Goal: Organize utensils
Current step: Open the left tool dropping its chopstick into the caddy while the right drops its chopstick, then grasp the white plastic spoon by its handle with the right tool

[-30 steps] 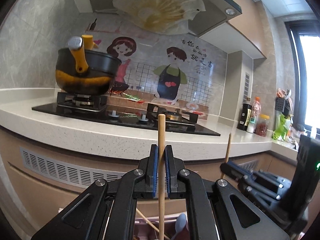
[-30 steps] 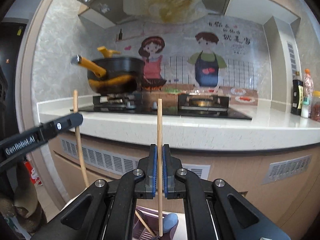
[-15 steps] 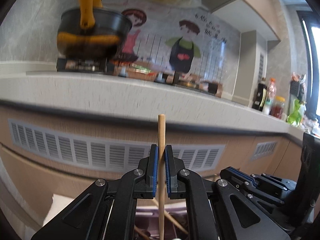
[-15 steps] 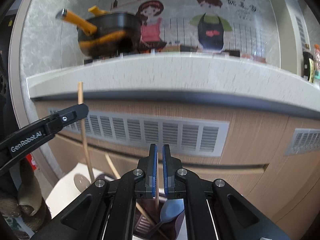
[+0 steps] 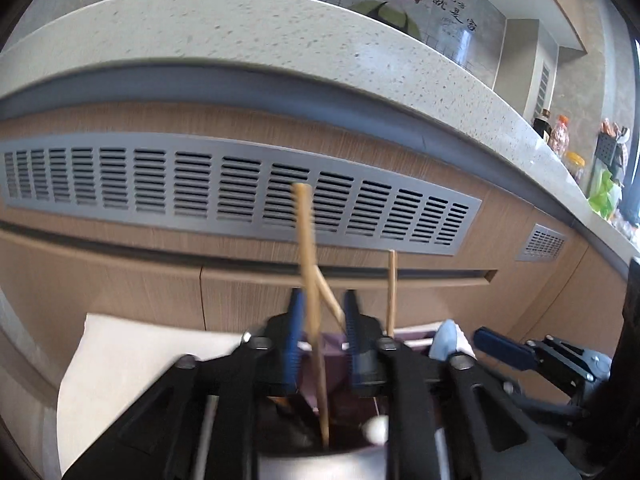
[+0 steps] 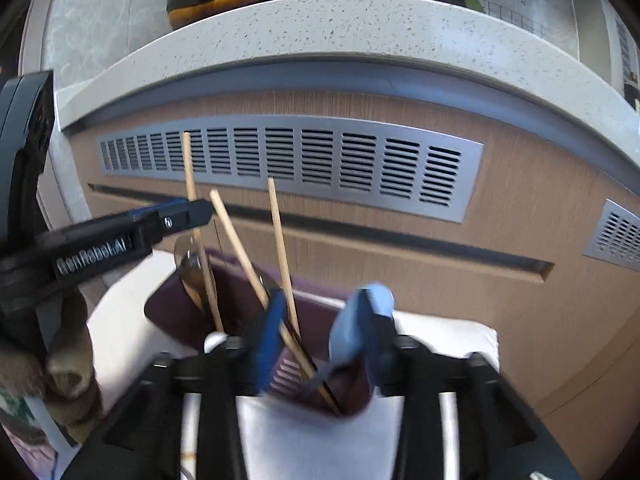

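Both tools hang over a dark purple holder [image 6: 172, 308] on a white surface [image 6: 440, 332], their jaws opening. A chopstick [image 5: 310, 280] stands loose between the left tool [image 5: 320, 340] pads, its tip in the holder. Another chopstick [image 6: 280, 240] leans at twelve o'clock from the right tool [image 6: 320, 336], unheld, beside a blue spoon [image 6: 352, 332].

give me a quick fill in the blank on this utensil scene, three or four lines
1. The chopsticks stand in a dark ____ holder.
2. The spoon leaning in the holder is light ____.
3. The holder sits on a ____ surface.
4. Behind it, the wooden cabinet front carries a grey slotted ____.

Missing words: purple; blue; white; vent
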Motion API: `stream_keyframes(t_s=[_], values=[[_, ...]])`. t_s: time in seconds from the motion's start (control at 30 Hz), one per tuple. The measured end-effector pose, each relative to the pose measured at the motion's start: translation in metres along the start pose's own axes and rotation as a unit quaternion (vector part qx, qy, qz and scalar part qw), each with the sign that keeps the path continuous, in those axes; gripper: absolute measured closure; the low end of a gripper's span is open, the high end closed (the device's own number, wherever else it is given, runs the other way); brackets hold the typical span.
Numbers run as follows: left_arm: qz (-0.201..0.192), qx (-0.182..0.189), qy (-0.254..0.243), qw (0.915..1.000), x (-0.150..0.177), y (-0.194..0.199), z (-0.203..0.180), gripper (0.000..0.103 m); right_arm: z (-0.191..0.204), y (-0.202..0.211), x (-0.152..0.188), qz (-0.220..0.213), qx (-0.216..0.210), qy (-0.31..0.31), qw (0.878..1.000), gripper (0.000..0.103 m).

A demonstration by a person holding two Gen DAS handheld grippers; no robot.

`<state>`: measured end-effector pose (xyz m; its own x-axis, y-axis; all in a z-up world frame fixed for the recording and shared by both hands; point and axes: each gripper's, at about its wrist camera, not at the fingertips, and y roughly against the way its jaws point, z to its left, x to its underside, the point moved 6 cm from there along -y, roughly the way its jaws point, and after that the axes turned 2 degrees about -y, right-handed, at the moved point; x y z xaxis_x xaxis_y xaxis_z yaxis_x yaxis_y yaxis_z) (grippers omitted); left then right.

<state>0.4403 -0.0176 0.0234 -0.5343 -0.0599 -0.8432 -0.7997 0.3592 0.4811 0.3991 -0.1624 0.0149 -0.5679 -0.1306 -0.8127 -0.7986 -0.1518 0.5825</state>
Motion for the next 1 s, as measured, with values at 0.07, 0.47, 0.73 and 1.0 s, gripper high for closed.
stream_keyframes(t_s=[0.07, 0.47, 0.73, 1.0], values=[[-0.006, -0.003, 0.004, 1.0, 0.004, 0.012, 0.003, 0.05, 0.005, 0.01, 0.012, 0.002, 0.005, 0.006, 1.0, 0.039], [0.101, -0.074, 0.019, 0.9919, 0.11, 0.077, 0.04, 0.018, 0.057, 0.013, 0.118, 0.126, -0.03, 0.028, 0.991, 0.026], [0.15, -0.102, 0.021, 0.9832, 0.168, 0.106, 0.064, 0.018, 0.115, 0.005, 0.164, 0.18, -0.079, 0.062, 0.979, 0.03], [0.161, -0.104, 0.005, 0.9815, 0.175, 0.119, 0.062, 0.015, 0.118, 0.01, 0.173, 0.19, -0.08, 0.076, 0.976, 0.071]])
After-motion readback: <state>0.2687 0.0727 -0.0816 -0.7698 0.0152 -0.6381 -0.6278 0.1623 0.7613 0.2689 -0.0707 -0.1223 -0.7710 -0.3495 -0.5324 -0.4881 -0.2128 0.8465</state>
